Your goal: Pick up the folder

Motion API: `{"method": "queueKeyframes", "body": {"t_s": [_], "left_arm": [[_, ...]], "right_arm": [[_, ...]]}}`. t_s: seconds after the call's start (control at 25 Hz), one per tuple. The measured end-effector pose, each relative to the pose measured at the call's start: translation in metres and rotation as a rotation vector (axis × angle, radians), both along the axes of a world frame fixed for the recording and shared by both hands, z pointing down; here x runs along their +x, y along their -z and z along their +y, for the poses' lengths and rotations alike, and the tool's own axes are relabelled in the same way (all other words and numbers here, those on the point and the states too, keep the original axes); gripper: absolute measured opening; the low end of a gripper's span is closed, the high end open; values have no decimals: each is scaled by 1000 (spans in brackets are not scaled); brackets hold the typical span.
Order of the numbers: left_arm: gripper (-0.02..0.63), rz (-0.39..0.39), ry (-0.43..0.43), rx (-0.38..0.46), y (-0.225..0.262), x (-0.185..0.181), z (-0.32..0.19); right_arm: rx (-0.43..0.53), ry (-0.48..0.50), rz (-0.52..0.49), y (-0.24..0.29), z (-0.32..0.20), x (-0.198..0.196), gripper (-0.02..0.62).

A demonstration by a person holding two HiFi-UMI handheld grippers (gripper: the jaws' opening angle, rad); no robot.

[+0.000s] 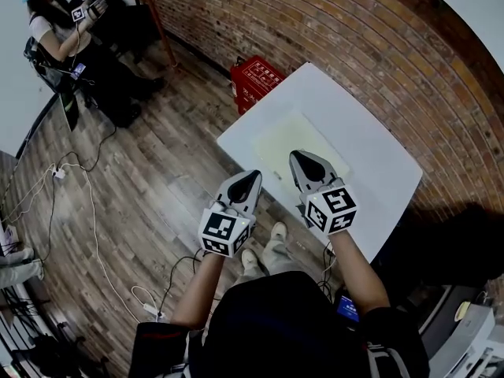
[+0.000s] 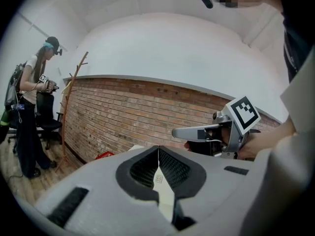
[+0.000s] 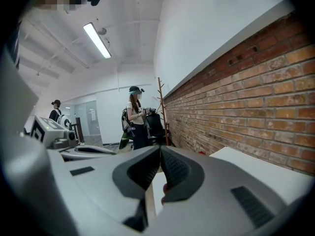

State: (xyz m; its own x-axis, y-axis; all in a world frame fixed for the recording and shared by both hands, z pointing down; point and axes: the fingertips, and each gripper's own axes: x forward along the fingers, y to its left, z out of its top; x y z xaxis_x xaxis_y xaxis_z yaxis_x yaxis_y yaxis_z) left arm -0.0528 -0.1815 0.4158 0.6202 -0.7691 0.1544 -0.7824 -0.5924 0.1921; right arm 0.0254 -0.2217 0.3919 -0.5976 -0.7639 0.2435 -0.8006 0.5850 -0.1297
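Observation:
A pale cream folder (image 1: 290,144) lies flat on the white table (image 1: 370,156), near its front edge. My left gripper (image 1: 250,178) hangs off the table's front-left edge, jaws shut and empty. My right gripper (image 1: 302,158) hovers over the near part of the folder, also shut with nothing in it. In the left gripper view the left gripper (image 2: 158,149) has its jaws meeting, and the right gripper (image 2: 194,132) shows beside it. The right gripper (image 3: 160,149) is likewise closed tip to tip in its own view, with the left gripper (image 3: 83,151) at its left and the table (image 3: 256,173) ahead.
A red basket (image 1: 256,79) stands on the wooden floor against the table's far-left side. A brick wall (image 1: 354,38) runs behind the table. Another person (image 1: 57,30) with grippers stands far left by a chair. Cables (image 1: 87,203) trail over the floor.

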Motion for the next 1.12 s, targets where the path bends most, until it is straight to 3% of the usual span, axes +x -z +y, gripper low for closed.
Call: {"method": "queueKeyframes", "body": {"t_s": [0.48,1.12], "left_arm": [[20,15,-6,-131,-57,13,11],[20,-34,46,-207,-105,16,0]], "right_arm": [[-53,-27,33,-39,-6,16,29],[-119,19,85,-90,-16,26,29]]}}
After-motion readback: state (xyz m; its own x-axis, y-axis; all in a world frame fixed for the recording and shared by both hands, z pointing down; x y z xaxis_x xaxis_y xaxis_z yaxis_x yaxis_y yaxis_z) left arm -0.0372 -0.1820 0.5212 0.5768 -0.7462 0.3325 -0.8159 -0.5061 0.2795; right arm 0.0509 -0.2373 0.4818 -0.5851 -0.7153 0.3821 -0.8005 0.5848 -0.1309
